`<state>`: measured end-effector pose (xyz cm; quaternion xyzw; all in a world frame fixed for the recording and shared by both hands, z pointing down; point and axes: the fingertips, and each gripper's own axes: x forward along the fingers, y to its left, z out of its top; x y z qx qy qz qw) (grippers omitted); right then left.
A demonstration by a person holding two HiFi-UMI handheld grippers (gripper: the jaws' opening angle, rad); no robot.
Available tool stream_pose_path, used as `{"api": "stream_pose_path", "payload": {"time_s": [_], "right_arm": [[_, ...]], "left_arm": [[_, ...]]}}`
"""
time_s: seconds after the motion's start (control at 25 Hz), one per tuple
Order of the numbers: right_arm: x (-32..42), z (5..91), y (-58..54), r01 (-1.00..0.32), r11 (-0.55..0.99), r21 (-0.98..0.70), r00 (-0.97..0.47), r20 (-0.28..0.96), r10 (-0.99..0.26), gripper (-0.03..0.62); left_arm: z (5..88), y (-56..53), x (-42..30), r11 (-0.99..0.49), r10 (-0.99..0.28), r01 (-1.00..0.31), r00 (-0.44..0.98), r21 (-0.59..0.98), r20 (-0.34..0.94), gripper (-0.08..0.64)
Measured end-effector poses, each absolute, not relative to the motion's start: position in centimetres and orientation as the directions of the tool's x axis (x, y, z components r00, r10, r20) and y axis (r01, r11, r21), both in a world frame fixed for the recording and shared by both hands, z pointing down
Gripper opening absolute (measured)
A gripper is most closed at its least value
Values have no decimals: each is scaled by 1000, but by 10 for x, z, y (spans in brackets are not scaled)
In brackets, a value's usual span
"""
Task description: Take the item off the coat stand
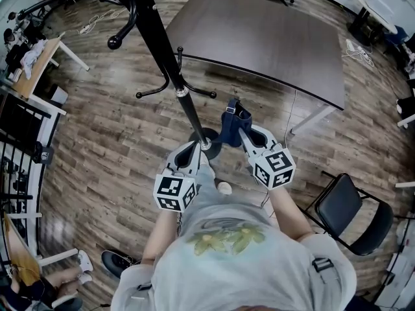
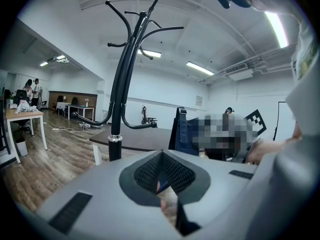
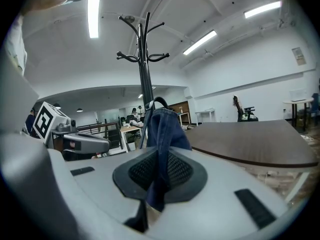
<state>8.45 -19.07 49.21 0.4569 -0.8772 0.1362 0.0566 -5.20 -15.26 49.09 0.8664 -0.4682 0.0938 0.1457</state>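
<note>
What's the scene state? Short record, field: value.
coat stand: black, upright; the hooks in view are bare
denim item: blue, beside the pole, on no hook
right hand-held gripper: shut on the denim item
left hand-held gripper: jaws together, empty, low by the pole
table: dark top, beyond the stand
chair: black, on the person's right
</note>
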Motion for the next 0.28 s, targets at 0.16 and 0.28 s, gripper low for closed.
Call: {"api": "stream_pose_path", "payload": {"time_s": [0.16, 0.28], "right_arm": [[84, 494, -191, -818, 543, -191, -575, 229, -785, 26], [83, 494, -193, -817, 542, -194, -575, 233, -784, 26]], "left_arm": [[491, -153, -53, -518, -783, -839, 543, 164, 304, 15], [490, -155, -54, -516, -782, -840, 541, 167, 308, 15]]}}
